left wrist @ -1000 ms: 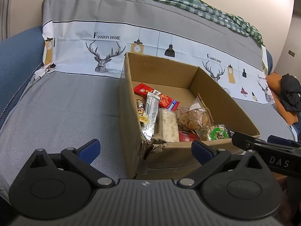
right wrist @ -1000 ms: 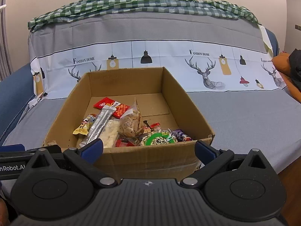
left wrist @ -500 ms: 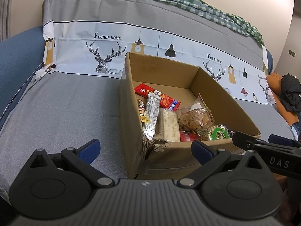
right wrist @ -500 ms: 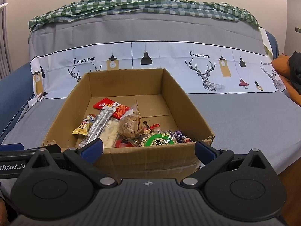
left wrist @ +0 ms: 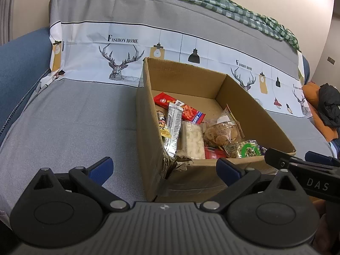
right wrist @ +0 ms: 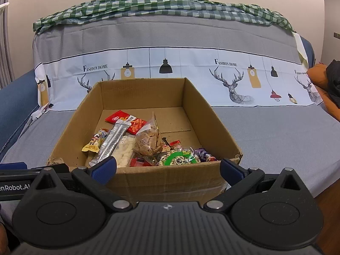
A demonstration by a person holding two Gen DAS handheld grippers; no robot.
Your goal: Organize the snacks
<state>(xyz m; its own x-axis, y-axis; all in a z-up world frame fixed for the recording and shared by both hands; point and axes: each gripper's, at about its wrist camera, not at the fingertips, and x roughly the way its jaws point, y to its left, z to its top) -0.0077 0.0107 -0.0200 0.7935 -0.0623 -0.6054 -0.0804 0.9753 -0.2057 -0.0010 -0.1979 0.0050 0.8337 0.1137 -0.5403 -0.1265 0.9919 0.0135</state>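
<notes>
An open cardboard box [right wrist: 195,104] [left wrist: 146,114] stands on the sofa seat. It holds several snacks: a red packet [right wrist: 127,122] [left wrist: 180,108], a silver stick pack [right wrist: 111,142] [left wrist: 173,127], a clear bag of biscuits [right wrist: 148,141] [left wrist: 221,132], a white bar [left wrist: 192,140] and a green-ringed bag [right wrist: 179,159] [left wrist: 247,149]. My left gripper [left wrist: 164,167] is open and empty before the box's near left corner. My right gripper [right wrist: 169,166] is open and empty before the box's front wall.
The grey sofa cover [right wrist: 276,131] with a deer print runs behind the box. A green checked cloth [right wrist: 161,4] lies on the backrest. An orange cushion with dark clothing [left wrist: 325,110] sits at the right end. The blue armrest [left wrist: 19,63] is at left.
Both views have shifted very slightly; the grippers stay open before the box and the snacks have not moved.
</notes>
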